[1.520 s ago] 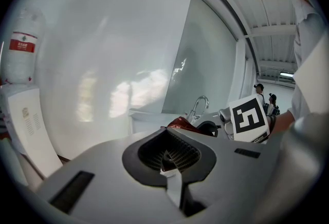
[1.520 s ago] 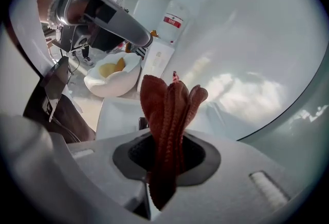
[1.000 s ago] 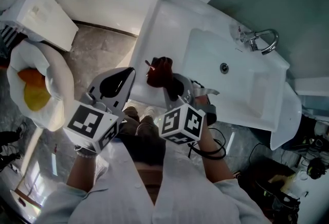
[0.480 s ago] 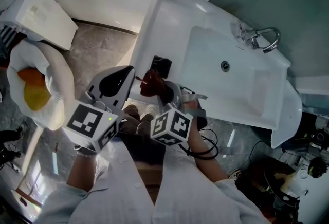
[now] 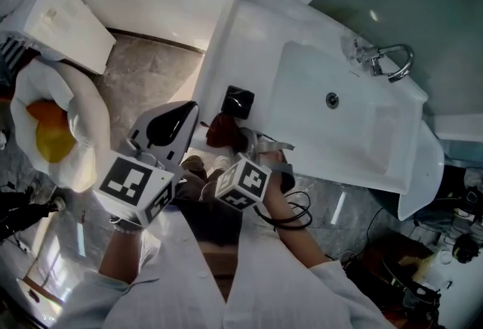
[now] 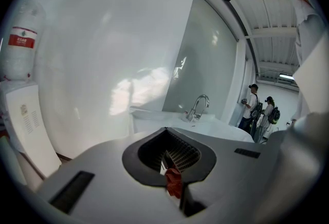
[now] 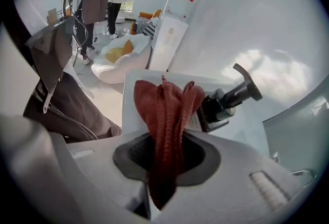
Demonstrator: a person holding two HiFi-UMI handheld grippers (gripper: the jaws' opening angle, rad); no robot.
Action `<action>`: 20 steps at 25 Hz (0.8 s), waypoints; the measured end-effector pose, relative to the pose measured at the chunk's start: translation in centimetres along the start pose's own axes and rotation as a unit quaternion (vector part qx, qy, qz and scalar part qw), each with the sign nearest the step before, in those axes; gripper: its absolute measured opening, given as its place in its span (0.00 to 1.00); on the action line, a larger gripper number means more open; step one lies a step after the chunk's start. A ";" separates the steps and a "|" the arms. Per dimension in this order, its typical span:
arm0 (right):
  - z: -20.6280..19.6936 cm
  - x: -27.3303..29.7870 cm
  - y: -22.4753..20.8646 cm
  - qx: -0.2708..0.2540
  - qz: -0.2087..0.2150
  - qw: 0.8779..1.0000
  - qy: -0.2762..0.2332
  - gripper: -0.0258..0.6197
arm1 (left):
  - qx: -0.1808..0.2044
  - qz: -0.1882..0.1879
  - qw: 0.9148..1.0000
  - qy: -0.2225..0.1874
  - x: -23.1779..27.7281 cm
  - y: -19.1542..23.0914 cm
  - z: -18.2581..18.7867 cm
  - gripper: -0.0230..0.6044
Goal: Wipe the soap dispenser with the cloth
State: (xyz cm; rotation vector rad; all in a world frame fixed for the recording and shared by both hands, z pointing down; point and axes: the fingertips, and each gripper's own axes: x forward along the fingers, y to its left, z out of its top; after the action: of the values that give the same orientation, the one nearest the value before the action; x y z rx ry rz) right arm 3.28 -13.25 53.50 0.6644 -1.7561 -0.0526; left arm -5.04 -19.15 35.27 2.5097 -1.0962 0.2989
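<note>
The soap dispenser (image 5: 238, 101) stands on the left ledge of the white sink (image 5: 249, 33), its black pump top showing. In the right gripper view the dispenser (image 7: 222, 105) is just behind and right of the dark red cloth (image 7: 167, 115). My right gripper (image 5: 230, 140) is shut on this cloth (image 5: 219, 128), which bunches up between the jaws and sits just short of the dispenser, at the ledge's front edge. My left gripper (image 5: 185, 112) hovers left of the cloth with its jaws together and nothing in them. A sliver of red shows through the slit of the left gripper (image 6: 172, 169).
The sink basin (image 5: 355, 131) and chrome faucet (image 5: 385, 59) lie to the right. A white beanbag with an orange and yellow cushion (image 5: 53, 131) and a white panel (image 5: 68, 18) stand on the floor at left. Cables and gear (image 5: 423, 267) lie at lower right.
My right gripper has drawn back toward me and leftward with the cloth, uncovering the dispenser's black top. The left gripper has stayed put.
</note>
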 end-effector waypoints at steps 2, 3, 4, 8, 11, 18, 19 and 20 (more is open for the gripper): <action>0.2 -0.1 0.0 0.002 0.004 1.000 -0.002 0.17 | -0.002 0.002 1.000 0.000 0.0 0.1 0.1 0.04; 0.4 -0.4 -0.1 0.005 0.004 1.000 -0.005 0.17 | -0.001 0.001 1.000 -0.001 0.1 0.2 0.1 0.04; 0.7 -0.9 -0.4 0.010 0.004 1.000 -0.010 0.17 | 0.000 -0.001 1.000 -0.002 0.1 0.2 0.1 0.04; 1.9 -4.2 -2.1 0.016 -0.017 0.999 -0.034 0.17 | 0.002 -0.006 1.000 -0.006 0.3 0.2 0.5 0.04; 2.7 -6.9 -3.8 0.018 -0.044 0.998 -0.050 0.17 | 0.002 -0.011 1.000 -0.008 0.5 0.1 0.8 0.04; 2.8 -9.9 -8.2 0.049 -0.114 0.991 -0.051 0.17 | 0.004 -0.016 1.000 -0.008 0.7 0.2 1.0 0.04; 2.6 -9.8 -8.6 0.054 -0.119 0.990 -0.046 0.17 | 0.003 -0.016 1.000 -0.008 0.7 0.3 1.0 0.04; 2.4 -9.7 -8.9 0.059 -0.124 0.990 -0.042 0.17 | 0.003 -0.016 1.000 -0.009 0.7 0.3 1.1 0.04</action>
State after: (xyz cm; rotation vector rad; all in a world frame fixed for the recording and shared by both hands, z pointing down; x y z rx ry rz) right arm 6.01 -16.94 40.94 0.9766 -1.7578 -0.1510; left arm -4.72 -20.27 34.60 2.5371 -1.0628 0.2731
